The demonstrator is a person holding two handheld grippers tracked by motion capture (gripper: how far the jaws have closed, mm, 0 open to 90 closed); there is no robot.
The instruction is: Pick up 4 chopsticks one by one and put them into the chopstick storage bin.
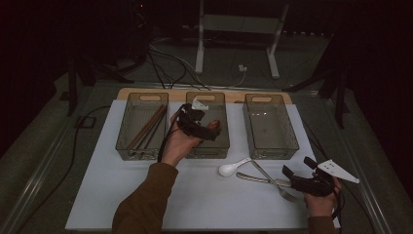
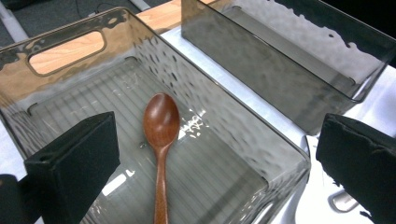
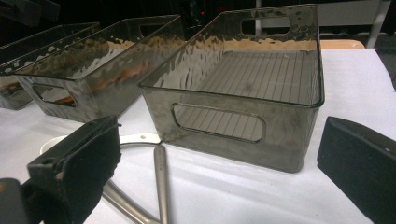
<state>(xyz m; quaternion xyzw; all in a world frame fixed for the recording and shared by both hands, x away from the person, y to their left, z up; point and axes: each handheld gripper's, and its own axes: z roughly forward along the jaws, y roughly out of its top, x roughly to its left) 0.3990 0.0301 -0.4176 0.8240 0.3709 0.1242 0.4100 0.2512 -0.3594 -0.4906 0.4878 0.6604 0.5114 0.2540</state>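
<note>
From high up, three see-through bins sit in a row at the far side of the white mat. The left gripper hangs over the middle bin, and the right gripper waits near the fork and the white spoon. In the left gripper view, the jaws are wide apart and hold nothing; a brown wooden spoon lies in the bin right between them, its bowl pointing far away. In the right gripper view, the jaws are also apart and hold nothing, with what may be the fork's handle lying between them, pointing at the right bin.
</note>
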